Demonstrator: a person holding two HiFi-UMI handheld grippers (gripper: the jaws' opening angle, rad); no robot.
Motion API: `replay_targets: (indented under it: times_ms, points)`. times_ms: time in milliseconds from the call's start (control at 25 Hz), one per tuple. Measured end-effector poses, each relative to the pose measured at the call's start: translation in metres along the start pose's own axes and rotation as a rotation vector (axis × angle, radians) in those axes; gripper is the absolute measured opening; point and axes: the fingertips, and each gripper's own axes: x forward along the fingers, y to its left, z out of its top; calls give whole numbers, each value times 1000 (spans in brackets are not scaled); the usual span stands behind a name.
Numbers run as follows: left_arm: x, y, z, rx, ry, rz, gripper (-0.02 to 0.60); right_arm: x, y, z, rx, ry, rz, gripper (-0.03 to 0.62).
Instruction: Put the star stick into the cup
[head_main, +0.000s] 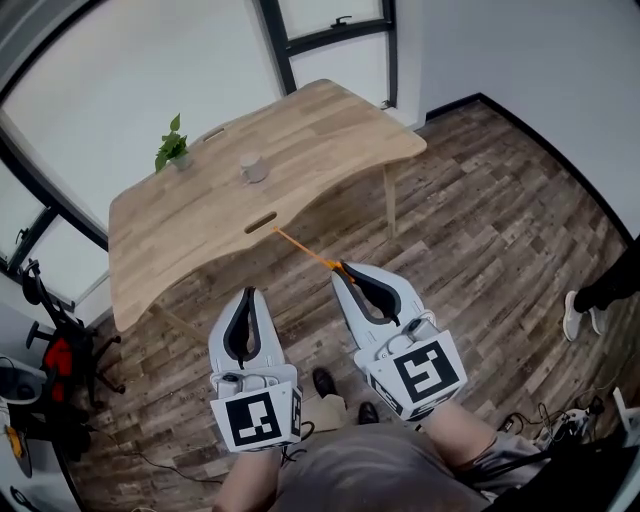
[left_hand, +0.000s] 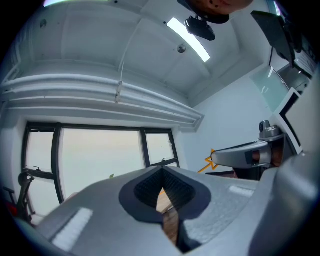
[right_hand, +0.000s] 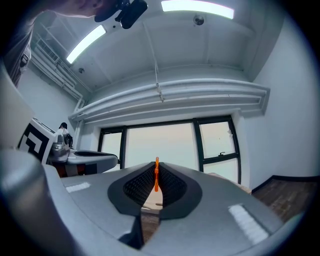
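Orange star stick is pinched between the closed tips of the right claw, with its star end at the jaws and its thin end pointing far-left toward the wooden table. The left claw sits just left of the right one, jaws pressed together on nothing. The cup stands on the table's far part, well apart from the stick, with a small plant to its left.

The cup stands on the table, right of the plant.
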Motion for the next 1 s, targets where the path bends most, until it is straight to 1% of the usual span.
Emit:
replay_targets:
  times_ms: [200, 360, 520, 720, 1000]
  points:
    - [22, 3, -13, -7, 13, -2, 0, 16, -16, -13, 12, 23, -15, 44]
    - [48, 19, -26, -17, 24, -12, 0, 46, -17, -21, 9, 37, -3, 44]
    - [79, 36, -32, -27, 23, -17, 0, 81, -21, -24, 1, 53, 13, 44]
    - [121, 69, -37, -38, 21, -23, 0, 137, -26, -21, -24, 62, 17, 44]
    - [168, 114, -45, -60, 3, -26, 0, 200, -31, -21, -46, 66, 9, 44]
